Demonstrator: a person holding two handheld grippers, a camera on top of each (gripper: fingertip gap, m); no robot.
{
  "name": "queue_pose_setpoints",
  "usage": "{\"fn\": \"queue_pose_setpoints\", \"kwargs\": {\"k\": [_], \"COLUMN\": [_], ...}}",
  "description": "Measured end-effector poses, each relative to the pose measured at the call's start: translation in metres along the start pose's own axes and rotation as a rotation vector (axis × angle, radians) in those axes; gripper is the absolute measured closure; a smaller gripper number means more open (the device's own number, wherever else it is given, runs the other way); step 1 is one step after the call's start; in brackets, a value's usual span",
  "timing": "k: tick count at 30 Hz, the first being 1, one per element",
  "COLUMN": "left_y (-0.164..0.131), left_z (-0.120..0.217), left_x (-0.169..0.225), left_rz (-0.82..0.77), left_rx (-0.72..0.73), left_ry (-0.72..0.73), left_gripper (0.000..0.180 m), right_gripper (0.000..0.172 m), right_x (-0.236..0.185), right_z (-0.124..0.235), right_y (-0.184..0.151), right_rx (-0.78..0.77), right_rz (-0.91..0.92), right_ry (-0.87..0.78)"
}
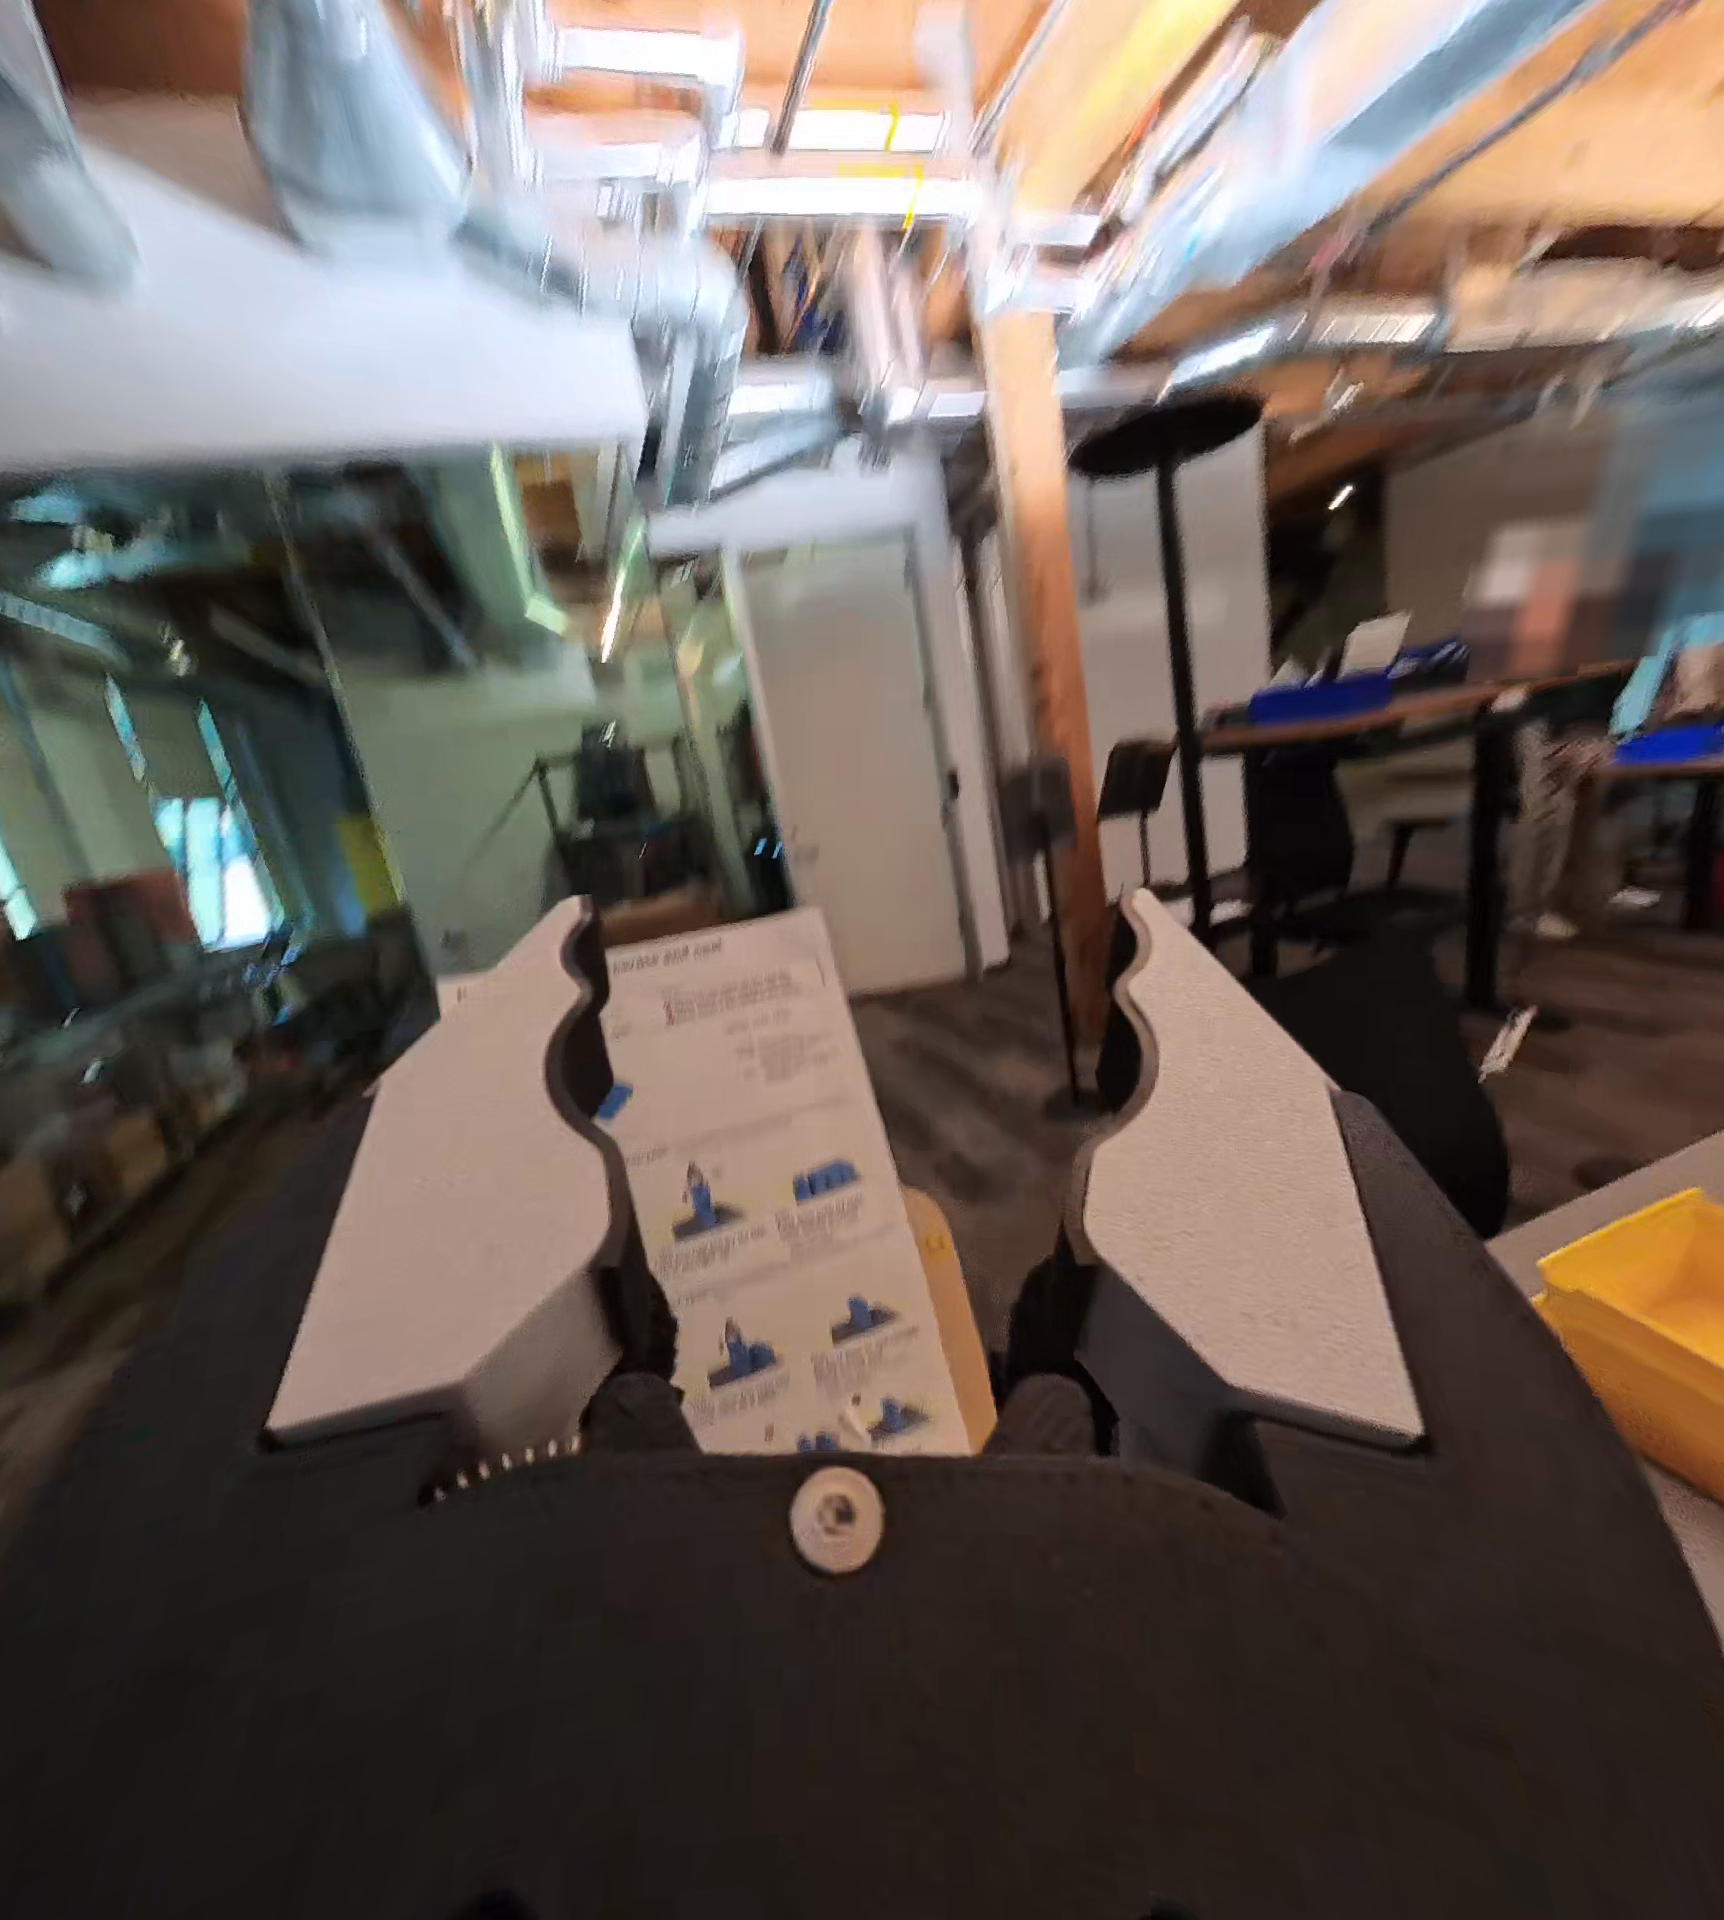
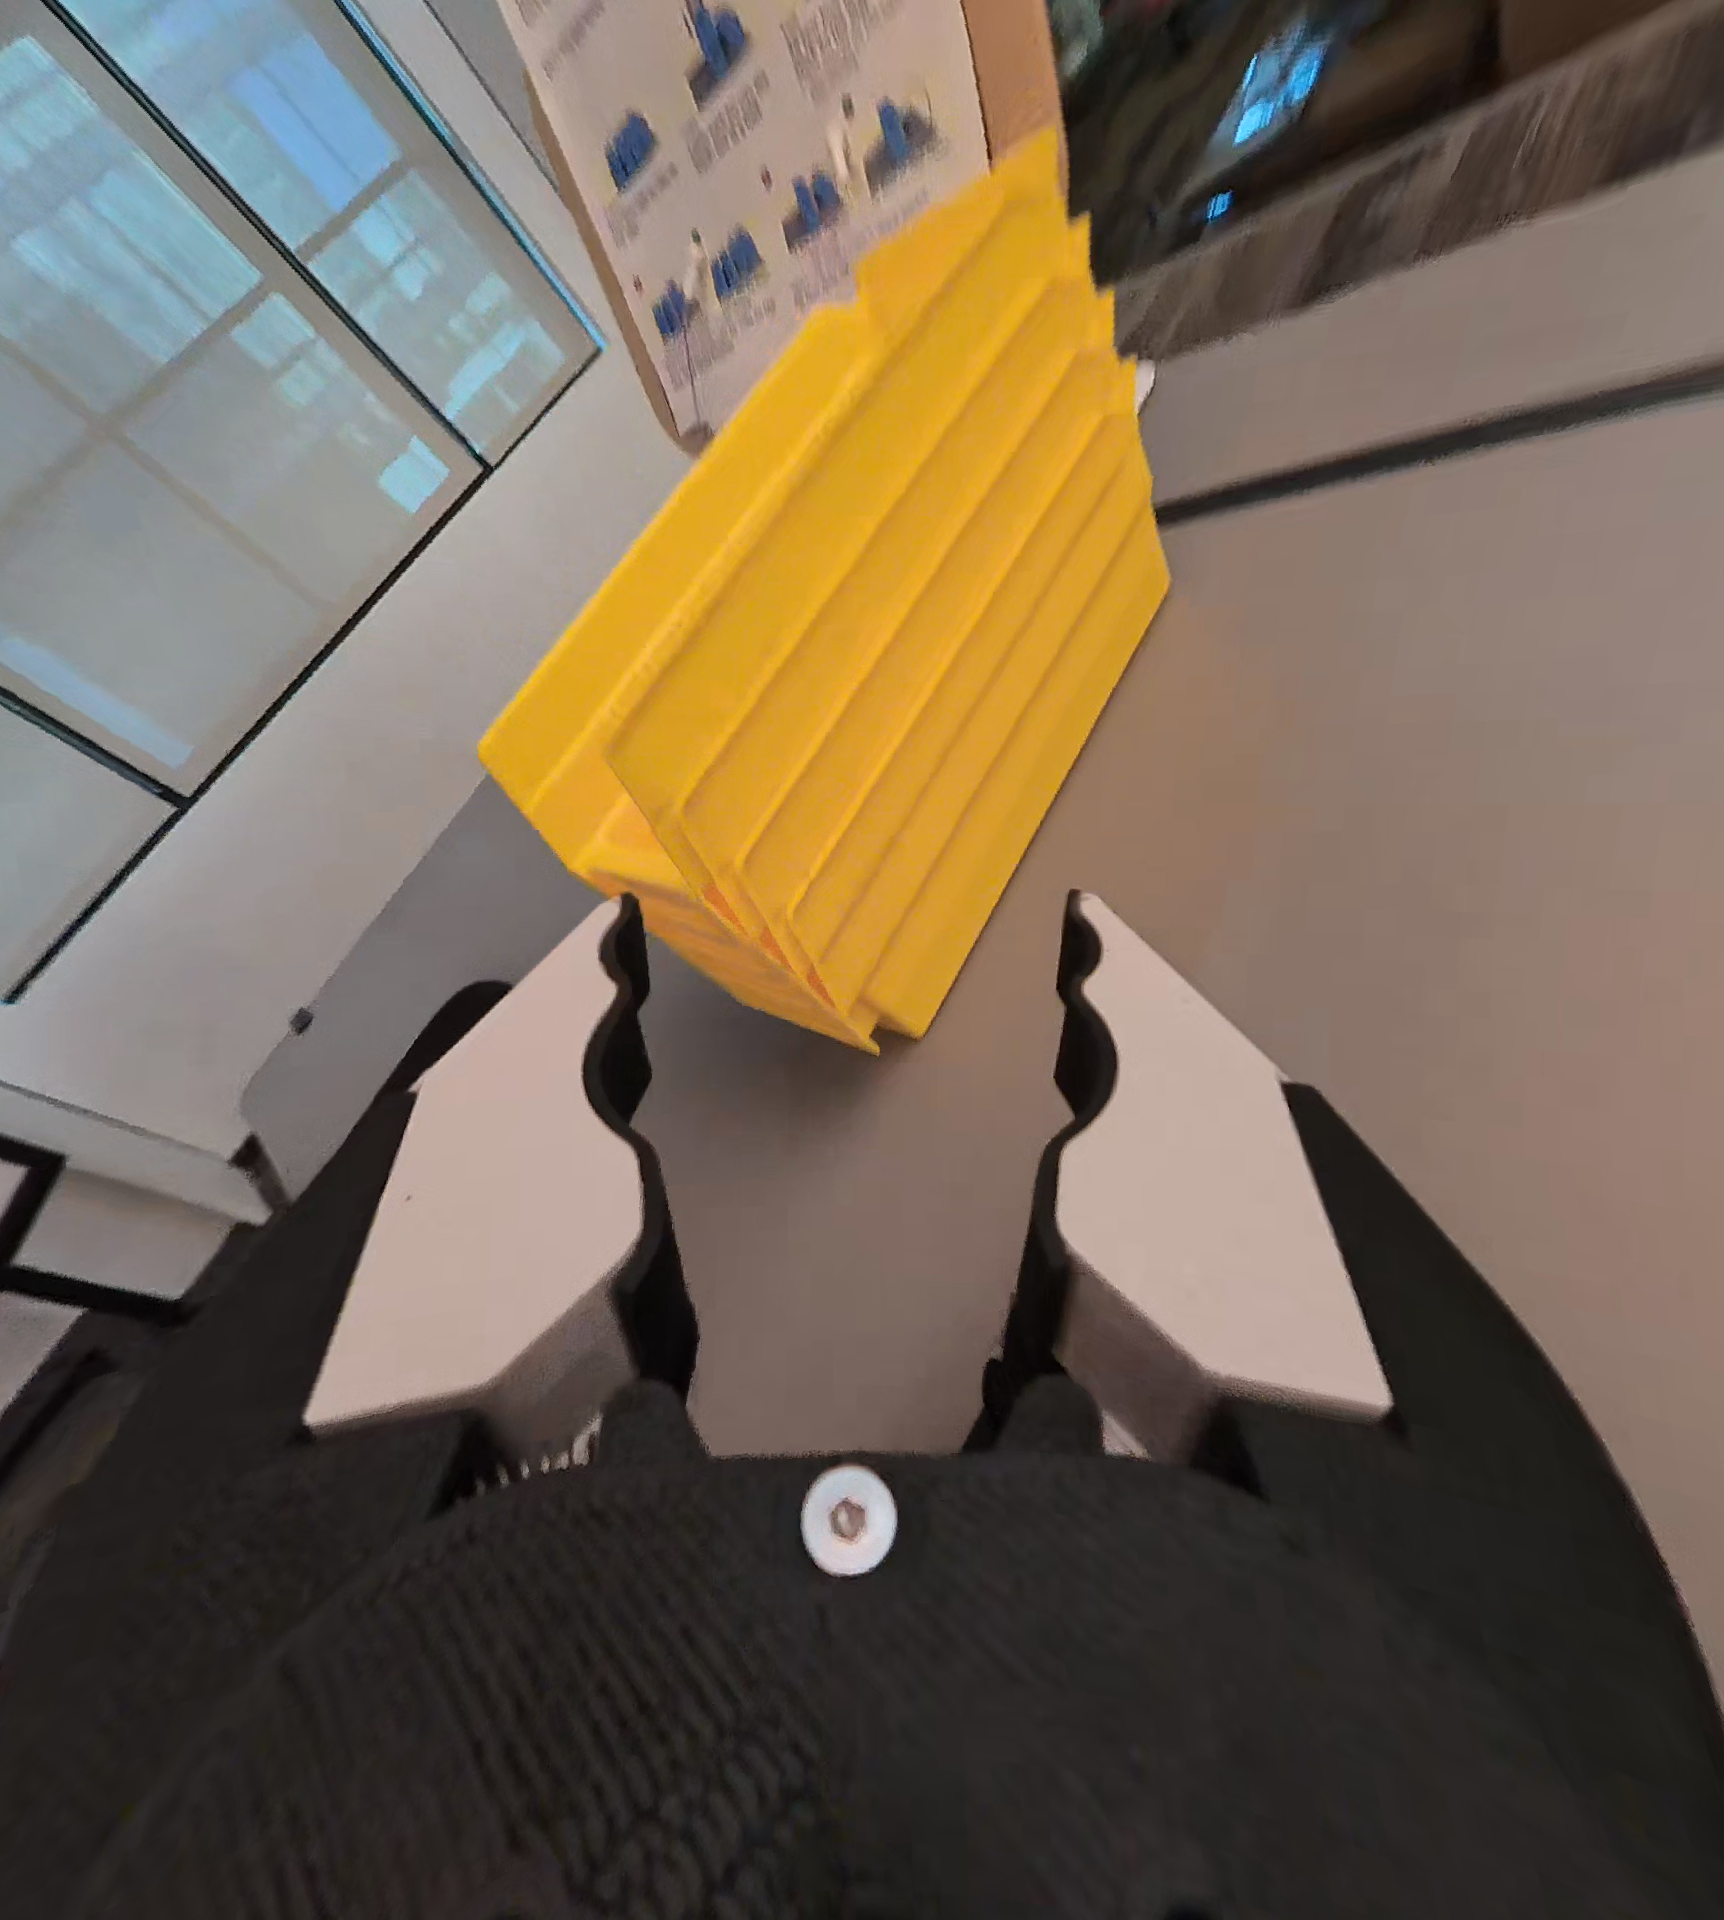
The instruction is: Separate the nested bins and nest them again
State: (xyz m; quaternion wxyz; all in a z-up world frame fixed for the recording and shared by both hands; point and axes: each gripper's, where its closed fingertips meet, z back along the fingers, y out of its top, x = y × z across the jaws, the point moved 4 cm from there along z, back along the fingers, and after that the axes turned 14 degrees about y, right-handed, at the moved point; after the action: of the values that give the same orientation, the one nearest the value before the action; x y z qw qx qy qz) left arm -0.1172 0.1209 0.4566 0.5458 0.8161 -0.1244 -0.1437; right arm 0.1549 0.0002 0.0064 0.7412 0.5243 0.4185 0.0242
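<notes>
Ahead, the nested yellow bins point(image 2: 837, 665) lie lengthwise away from the right gripper point(image 2: 853, 935) on a grey bench point(image 2: 1409, 831), windowed room behind; both grippers' fingers released, left gripper point(image 1: 853, 935) too.

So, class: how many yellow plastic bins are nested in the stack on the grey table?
4, judging by the stepped rims of the yellow plastic bins, nested on the grey table ahead of the open right gripper; more may be hidden inside.
</notes>
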Motion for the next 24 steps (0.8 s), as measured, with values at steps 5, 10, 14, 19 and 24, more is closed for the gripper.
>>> {"fn": "queue_pose_setpoints", "kwargs": {"k": [5,10,14,19,24], "left_y": [0.020,-0.015,-0.064,-0.136,-0.210], "left_z": [0.076,0.129,0.147,0.143,0.122], "left_x": [-0.037,-0.055,-0.062,-0.067,-0.082], "left_rz": [0.081,0.086,0.100,0.172,0.220], "left_rx": [0.186,0.232,0.229,0.122,0.013], "left_ry": [-0.128,-0.243,-0.289,-0.369,-0.401], "left_gripper": [0.098,0.104,0.107,0.110,0.112], "right_gripper": [0.090,0.078,0.073,0.083,0.083], "right_x": [-0.039,-0.097,-0.135,-0.173,-0.211], "right_z": [0.019,0.034,0.028,0.016,-0.012], "right_y": [0.048,0.090,0.113,0.145,0.181], "right_rx": [0.155,0.274,0.272,0.289,0.280], "right_rz": [0.205,0.417,0.501,0.629,0.711], "right_ry": [0.004,0.042,0.061,0.023,0.040]}}
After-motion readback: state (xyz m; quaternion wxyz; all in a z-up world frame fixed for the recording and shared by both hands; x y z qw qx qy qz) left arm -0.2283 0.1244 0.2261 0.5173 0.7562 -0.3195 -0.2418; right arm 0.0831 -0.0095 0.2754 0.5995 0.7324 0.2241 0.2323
